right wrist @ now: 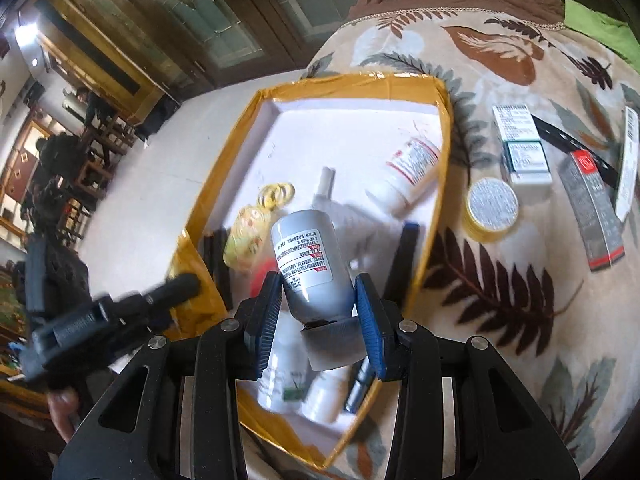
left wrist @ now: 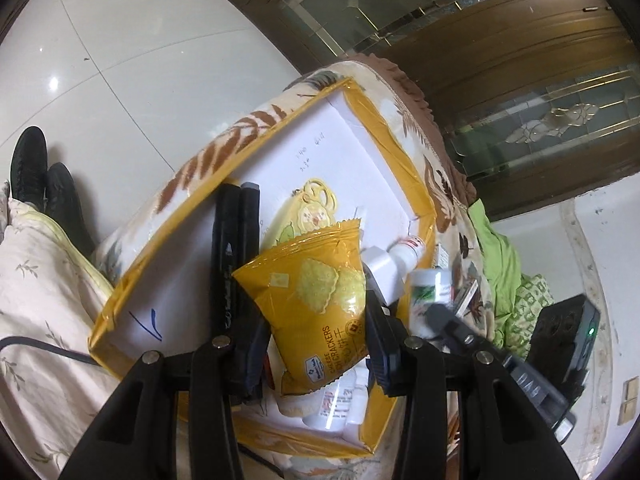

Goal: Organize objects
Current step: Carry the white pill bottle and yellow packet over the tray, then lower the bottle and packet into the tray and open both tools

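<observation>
Left view only: left gripper (left wrist: 316, 320) pinching cracker packet (left wrist: 320, 300), frame centre.
Right view only: right gripper (right wrist: 318, 312) clamping grey bottle (right wrist: 306, 256).
Tray (right wrist: 440, 184): white bottles, yellow keyring, markers.

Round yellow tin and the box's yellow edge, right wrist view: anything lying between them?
Nothing: in the right wrist view only bare leaf-print blanket separates the round yellow tin from the box's yellow edge.

Floor (left wrist: 132, 60): glossy white tile, glare spots from overhead light. Dark wood doors (left wrist: 520, 32) with leaded glass panels and brass trim run along the far side. Leaf-print blanket (right wrist: 500, 260) in beige and brown covers the work surface. Green cloth (left wrist: 500, 252) lies bunched at one edge. Wooden chairs (right wrist: 96, 160) stand in the distant room.
</observation>
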`<action>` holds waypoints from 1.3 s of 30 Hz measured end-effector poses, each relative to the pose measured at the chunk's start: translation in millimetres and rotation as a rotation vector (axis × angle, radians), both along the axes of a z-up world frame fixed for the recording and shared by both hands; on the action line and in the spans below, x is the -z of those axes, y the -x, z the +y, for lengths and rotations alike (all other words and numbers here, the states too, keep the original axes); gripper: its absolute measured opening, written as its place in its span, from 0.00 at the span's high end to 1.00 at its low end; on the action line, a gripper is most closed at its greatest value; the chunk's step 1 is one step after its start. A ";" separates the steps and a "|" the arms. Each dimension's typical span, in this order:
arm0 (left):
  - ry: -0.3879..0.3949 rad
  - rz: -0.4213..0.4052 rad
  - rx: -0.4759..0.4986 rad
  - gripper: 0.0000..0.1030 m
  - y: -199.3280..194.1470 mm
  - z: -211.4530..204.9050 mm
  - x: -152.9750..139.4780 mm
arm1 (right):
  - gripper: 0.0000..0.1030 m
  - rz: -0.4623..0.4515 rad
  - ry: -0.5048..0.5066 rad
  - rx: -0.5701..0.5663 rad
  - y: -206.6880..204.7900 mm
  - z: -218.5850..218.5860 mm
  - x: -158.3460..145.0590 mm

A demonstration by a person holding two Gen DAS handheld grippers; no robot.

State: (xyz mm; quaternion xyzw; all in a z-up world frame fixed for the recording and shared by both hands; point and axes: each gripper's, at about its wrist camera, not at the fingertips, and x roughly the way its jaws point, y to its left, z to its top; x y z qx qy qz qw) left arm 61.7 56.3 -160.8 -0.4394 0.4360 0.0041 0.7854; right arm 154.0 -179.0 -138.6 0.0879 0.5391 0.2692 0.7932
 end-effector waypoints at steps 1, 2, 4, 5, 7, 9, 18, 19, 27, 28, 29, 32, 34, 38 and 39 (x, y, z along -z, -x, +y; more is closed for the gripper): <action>0.006 0.005 0.001 0.58 -0.5 0.1 1.0 | 0.64 -0.001 -0.006 0.001 -3.1 2.0 -1.6; 0.010 0.012 0.004 0.58 -1.4 0.4 2.6 | 0.64 -0.006 -0.006 -0.002 -6.1 4.9 -3.3; 0.005 0.026 0.011 0.58 -3.6 -0.9 4.5 | 0.64 -0.012 -0.009 -0.011 -8.8 9.5 -5.2; 0.002 0.031 0.013 0.58 -5.3 -1.2 4.6 | 0.64 -0.011 -0.012 -0.018 -9.7 12.5 -4.7; 0.009 0.039 0.017 0.58 -7.5 -1.2 5.5 | 0.64 -0.007 -0.012 -0.031 -10.7 17.7 -2.4; 0.026 0.049 0.022 0.58 -10.3 2.3 7.1 | 0.64 0.002 -0.017 -0.042 -10.8 22.2 1.7; -0.010 0.075 0.040 0.58 -28.1 9.6 11.1 | 0.64 0.051 -0.018 -0.067 -9.8 34.8 27.7; -0.008 0.075 0.037 0.58 -27.9 10.0 11.5 | 0.64 0.053 -0.019 -0.066 -10.5 35.2 28.7; -0.033 0.078 0.066 0.57 -28.4 1.8 10.5 | 0.63 0.044 -0.010 -0.073 -13.9 43.4 33.7; -0.027 0.078 0.064 0.57 -28.2 2.4 11.0 | 0.63 0.042 -0.010 -0.073 -13.2 42.8 33.5; -0.021 0.077 0.062 0.57 -28.2 3.0 11.5 | 0.63 0.042 -0.011 -0.073 -13.1 42.4 33.8; -0.014 0.079 0.060 0.57 -27.4 2.5 12.0 | 0.63 0.056 -0.025 -0.063 -13.8 39.7 36.3; -0.010 0.083 0.064 0.57 -28.2 2.2 13.0 | 0.63 0.059 -0.036 -0.055 -13.3 36.8 37.3; 0.037 0.073 0.054 0.45 -29.0 3.9 15.6 | 0.63 0.077 -0.065 -0.050 -14.1 32.2 39.4; 0.065 0.056 0.049 0.41 -28.1 4.9 16.0 | 0.63 0.084 -0.073 -0.051 -15.1 29.6 40.3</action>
